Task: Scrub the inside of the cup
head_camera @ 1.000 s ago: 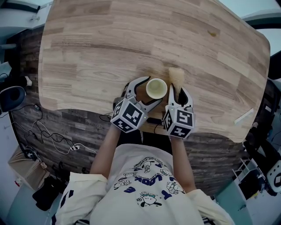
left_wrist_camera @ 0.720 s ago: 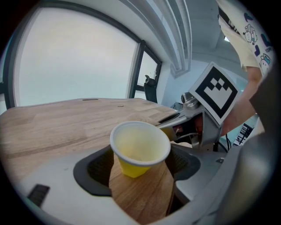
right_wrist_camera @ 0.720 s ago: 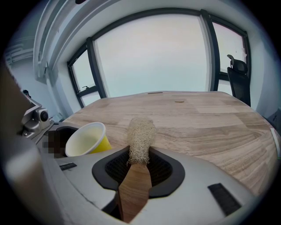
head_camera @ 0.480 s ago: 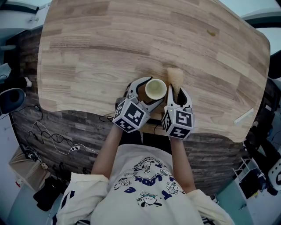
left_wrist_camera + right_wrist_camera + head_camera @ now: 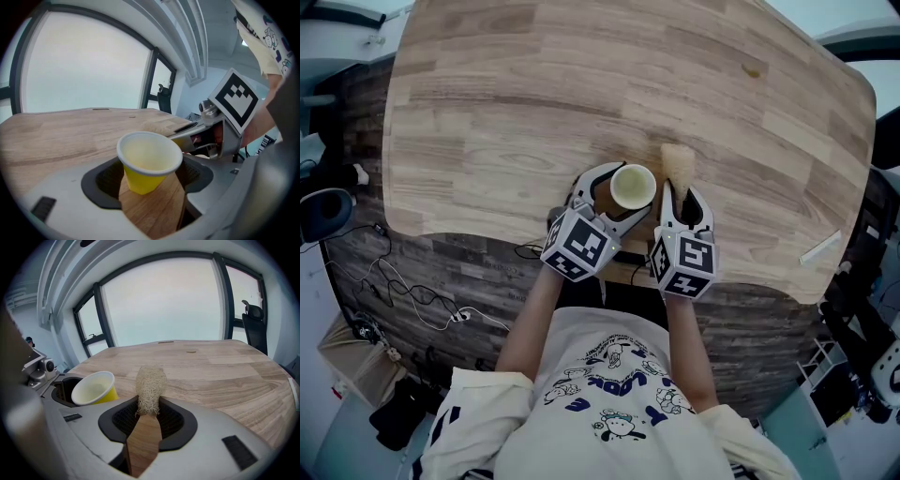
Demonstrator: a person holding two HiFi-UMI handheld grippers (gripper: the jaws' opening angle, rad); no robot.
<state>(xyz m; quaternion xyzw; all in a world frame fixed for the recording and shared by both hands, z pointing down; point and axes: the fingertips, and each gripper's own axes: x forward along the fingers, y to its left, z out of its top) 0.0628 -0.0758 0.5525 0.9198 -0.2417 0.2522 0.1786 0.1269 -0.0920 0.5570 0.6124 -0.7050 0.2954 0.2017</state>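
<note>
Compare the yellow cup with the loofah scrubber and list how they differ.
The cup is smooth, yellow outside and pale inside; the loofah scrubber is rough, fibrous and tan. The cup is hollow and open-mouthed; the scrubber is a narrow pad. The cup sits in the left tongs, the scrubber in the right tongs. Both are gripped, side by side.

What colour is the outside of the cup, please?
The cup is yellow outside; left gripper view shows it best.

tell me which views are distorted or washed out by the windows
Left gripper view: fisheye, dark corners, window blown white, cup sharp. Right gripper view: same bulge, window washed out, loofah crisp. Head view: table edges bow, light even, no glare.
</note>
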